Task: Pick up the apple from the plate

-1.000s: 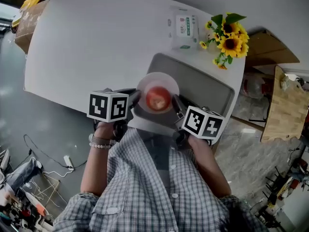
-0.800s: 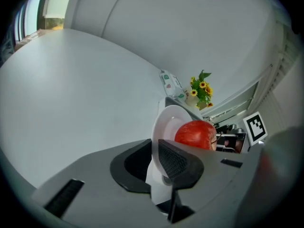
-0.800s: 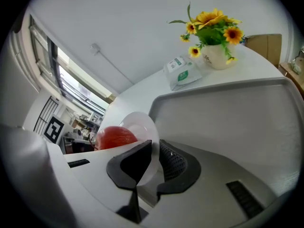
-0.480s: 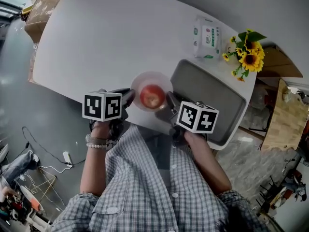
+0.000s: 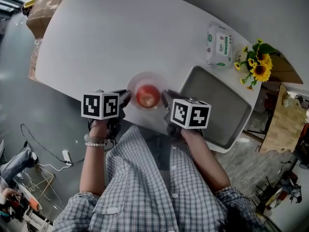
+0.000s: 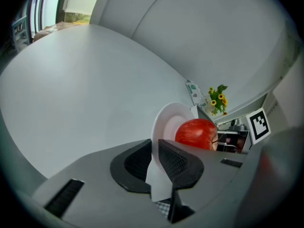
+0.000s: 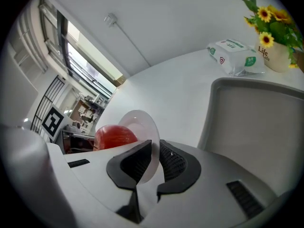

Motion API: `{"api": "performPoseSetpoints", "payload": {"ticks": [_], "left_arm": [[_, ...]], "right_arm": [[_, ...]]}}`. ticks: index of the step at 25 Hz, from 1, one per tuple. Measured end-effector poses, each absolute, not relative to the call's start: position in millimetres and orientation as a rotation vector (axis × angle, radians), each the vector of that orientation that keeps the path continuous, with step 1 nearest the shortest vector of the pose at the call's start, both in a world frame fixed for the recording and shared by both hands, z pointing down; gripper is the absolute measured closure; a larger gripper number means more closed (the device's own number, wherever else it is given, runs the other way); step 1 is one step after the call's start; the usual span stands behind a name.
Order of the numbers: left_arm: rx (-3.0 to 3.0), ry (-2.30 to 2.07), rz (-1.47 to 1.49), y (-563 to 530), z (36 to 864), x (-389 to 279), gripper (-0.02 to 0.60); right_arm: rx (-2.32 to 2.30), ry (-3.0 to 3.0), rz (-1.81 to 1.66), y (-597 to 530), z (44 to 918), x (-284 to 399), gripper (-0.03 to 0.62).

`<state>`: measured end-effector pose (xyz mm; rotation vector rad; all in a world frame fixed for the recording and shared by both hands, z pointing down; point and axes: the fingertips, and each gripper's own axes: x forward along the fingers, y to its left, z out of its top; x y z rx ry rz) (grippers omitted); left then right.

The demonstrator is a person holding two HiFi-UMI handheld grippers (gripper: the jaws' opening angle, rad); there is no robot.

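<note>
the left gripper [image 6: 154, 152] has its fingers pinched narrow on the left rim of the white plate [image 5: 145, 76]. the red apple [image 5: 147, 95] sits in the middle of that plate, between the two grippers, by the near edge of the white tabletop [image 5: 116, 33]. the right gripper [image 7: 155, 159] has its fingers clamped on the plate's right rim. further right lie a grey tray [image 5: 219, 108], a wipes pack [image 5: 218, 44] and sunflowers [image 5: 259, 67].

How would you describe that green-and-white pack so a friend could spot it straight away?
Start at the big white table and look to its far right end, past the grey tray. Beside the sunflowers lies the pack: flat, soft-looking, white with green print, the only wrapped thing there.
</note>
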<state>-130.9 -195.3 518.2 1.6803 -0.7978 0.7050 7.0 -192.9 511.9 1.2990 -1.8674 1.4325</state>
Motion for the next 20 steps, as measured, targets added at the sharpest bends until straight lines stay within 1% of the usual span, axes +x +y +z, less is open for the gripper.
{"api": "performPoseSetpoints", "payload": {"ticks": [12,20], "left_arm": [[1.645,-0.756,0.716,-203.8,539.7,-148.5,0.532],[1.629,-0.76,0.691,-205.4,544.6,-157.0,0.532]], "right_arm": [[1.206,-1.757,1.362,-210.9,529.0,-11.5,0.534],[1.145,-1.711,1.403,-215.7,536.4,-20.1,0.533]]}}
